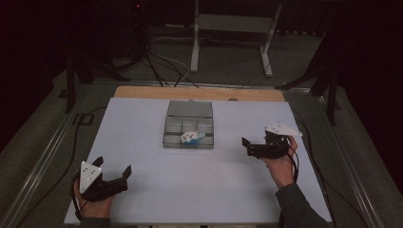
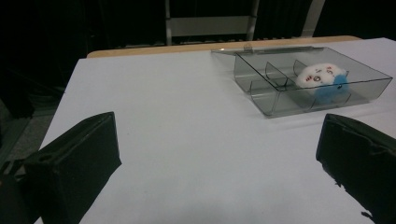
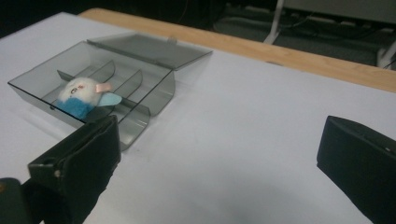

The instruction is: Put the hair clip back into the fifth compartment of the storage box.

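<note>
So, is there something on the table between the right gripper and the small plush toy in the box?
Only the clear box's own wall. Bare white table lies between the open right gripper and the plush toy; the lid is open.

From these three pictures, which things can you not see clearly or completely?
- Plush toy in the clear box: too small in the high view; its far side is hidden in both gripper views.
- Left gripper: the hand covers its rear.
- Right gripper: dark, so its jaws blur together in the high view.
- Metal stand: top cut off.
</note>
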